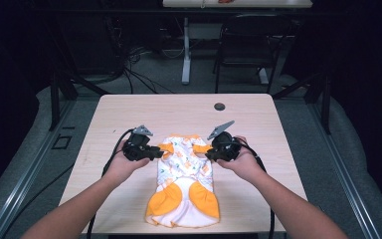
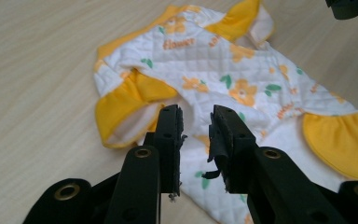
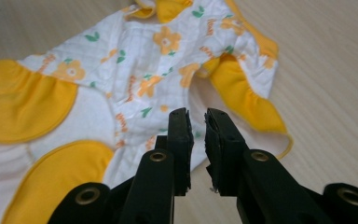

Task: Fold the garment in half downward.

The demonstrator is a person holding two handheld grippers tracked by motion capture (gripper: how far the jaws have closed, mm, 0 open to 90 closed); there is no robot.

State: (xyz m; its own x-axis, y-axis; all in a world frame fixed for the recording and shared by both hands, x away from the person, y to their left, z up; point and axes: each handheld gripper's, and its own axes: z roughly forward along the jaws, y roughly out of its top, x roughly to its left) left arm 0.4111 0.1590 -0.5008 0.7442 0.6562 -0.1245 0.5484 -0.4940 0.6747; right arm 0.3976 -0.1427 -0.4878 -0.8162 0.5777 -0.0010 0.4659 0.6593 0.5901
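Garment (image 1: 184, 181) near table's (image 1: 129, 107) front edge, both grippers apart above sleeves.

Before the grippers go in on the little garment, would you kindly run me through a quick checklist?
1. Garment lies flat on the table: ok, mostly spread, sleeves slightly bunched.
2. Left gripper empty: ok, jaws parted, no cloth between them.
3. Right gripper empty: ok, narrow gap, nothing pinched.
4. Each gripper faces a sleeve: ok, left sleeve and right sleeve lie just ahead.
5. Jaws wide enough for the cloth: cannot tell.
6. Cables free of the garment: ok in the high view.
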